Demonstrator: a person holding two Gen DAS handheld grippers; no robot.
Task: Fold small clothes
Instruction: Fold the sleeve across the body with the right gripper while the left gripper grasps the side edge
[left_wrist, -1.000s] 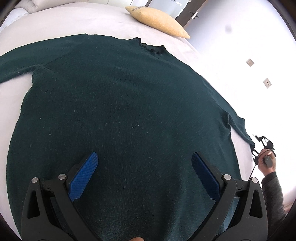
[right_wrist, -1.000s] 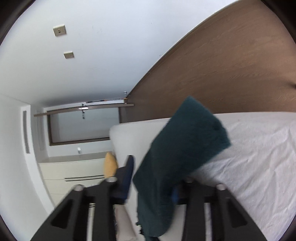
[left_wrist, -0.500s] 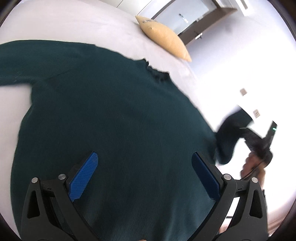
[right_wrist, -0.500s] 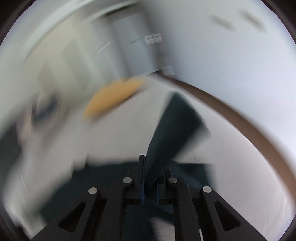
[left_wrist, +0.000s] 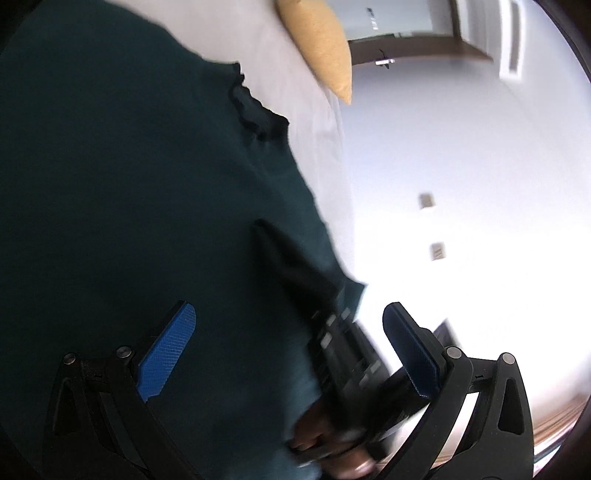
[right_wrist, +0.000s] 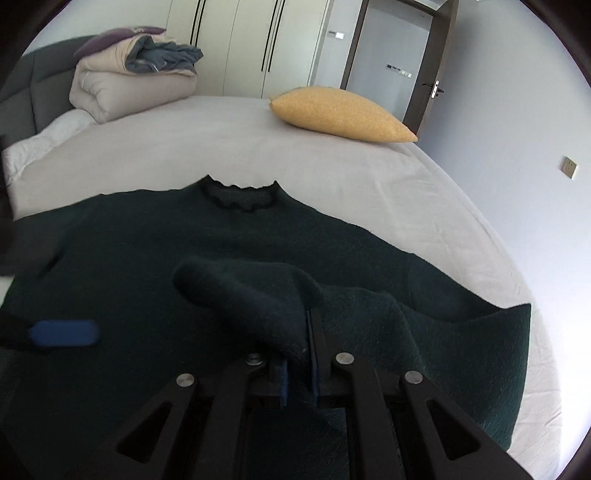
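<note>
Right claw (right_wrist: 299, 363) is clamping the sweater (right_wrist: 147, 258) sleeve (right_wrist: 251, 295), I'm carrying it inward; left claw (left_wrist: 288, 354) gaping, empty; folding barely begun.

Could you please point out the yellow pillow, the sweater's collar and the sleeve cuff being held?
yellow pillow (right_wrist: 340, 112), right wrist view, middle of its top face.
sweater's collar (right_wrist: 240, 195), right wrist view, ruffled neckline.
sleeve cuff (right_wrist: 255, 306), right wrist view, lifted fold above the pads.

Dark green sweater (left_wrist: 129, 184) under spread blue-padded left gripper (left_wrist: 288, 354), yellow pillow (left_wrist: 317, 40) beyond.
</note>
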